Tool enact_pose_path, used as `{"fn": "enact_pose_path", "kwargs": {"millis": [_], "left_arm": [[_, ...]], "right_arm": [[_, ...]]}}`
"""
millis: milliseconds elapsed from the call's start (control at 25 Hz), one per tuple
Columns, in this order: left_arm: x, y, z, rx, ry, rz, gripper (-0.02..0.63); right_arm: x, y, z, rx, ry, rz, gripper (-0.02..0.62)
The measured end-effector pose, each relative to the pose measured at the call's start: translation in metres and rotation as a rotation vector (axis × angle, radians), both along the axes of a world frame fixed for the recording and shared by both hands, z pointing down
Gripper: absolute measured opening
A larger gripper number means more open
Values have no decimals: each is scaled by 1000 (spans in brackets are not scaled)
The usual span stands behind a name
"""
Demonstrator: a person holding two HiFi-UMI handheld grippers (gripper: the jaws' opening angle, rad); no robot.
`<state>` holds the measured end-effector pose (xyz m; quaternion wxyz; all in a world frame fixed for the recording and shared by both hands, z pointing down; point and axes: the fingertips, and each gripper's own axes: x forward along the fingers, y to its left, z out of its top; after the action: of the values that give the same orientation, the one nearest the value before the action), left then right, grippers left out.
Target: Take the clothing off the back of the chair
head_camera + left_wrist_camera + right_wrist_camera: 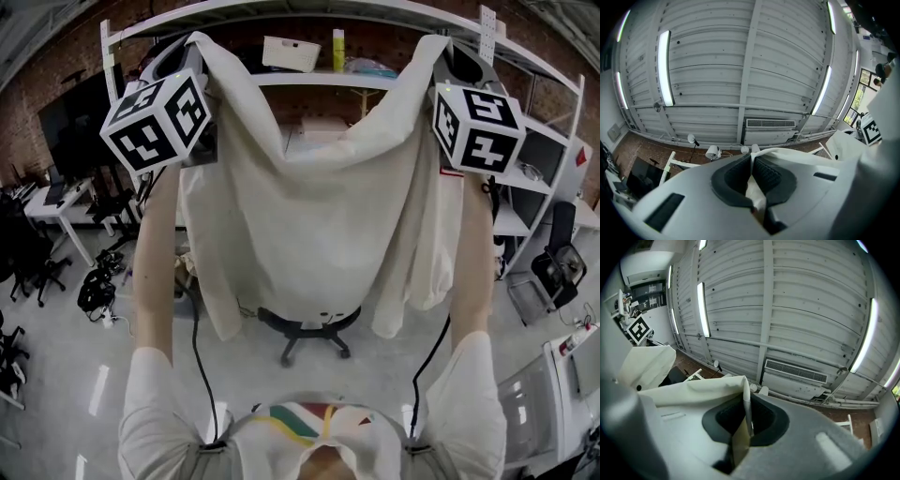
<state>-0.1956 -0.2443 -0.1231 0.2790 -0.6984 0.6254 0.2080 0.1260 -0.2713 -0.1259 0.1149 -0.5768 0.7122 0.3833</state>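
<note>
Brick walls (56, 56), a white shelf rack (548, 80) and a pale glossy floor (75, 375) make up the workshop seen from the head view, while a ribbed grey ceiling (750, 70) fills both gripper views. A cream garment (309, 216) is held high and spread wide in front of the person, hanging above the black wheeled base of a chair (307, 330). The chair's back is hidden behind the cloth, so whether the hem is free of it cannot be told. The left gripper (190, 49) is clamped tight on one top corner of the garment, with a pinch of pale cloth squeezed between its dark pads (767, 175). The right gripper (441, 49) is clamped likewise on the other top corner, with a fold of cloth standing up between its closed jaws. The garment is judged to be light, soft and limp: it sags in a curve between the two grips and drapes in loose folds, with a sleeve dangling at the right. Being thin, it may slip from a shallow pinch, so hold is best taken at the shoulders or collar edge, where seams give thicker cloth.
</note>
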Motion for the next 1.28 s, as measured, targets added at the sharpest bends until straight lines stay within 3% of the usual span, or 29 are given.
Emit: {"fn": "enact_pose_path", "kwargs": {"millis": [280,600,880,1280], "left_arm": [[44,6,57,-40,-30,110,14],[73,9,136,-129,-79,193,15],[81,-23,225,-285,-90,165,15],[81,-43,353,-471,-40,135,15]], "right_arm": [[-17,15,54,-26,14,-77,12],[-43,12,146,-171,64,-123,12],[-50,-25,247,-376,85,-128,14],[-52,-40,382,-580,42,-102,14]]}}
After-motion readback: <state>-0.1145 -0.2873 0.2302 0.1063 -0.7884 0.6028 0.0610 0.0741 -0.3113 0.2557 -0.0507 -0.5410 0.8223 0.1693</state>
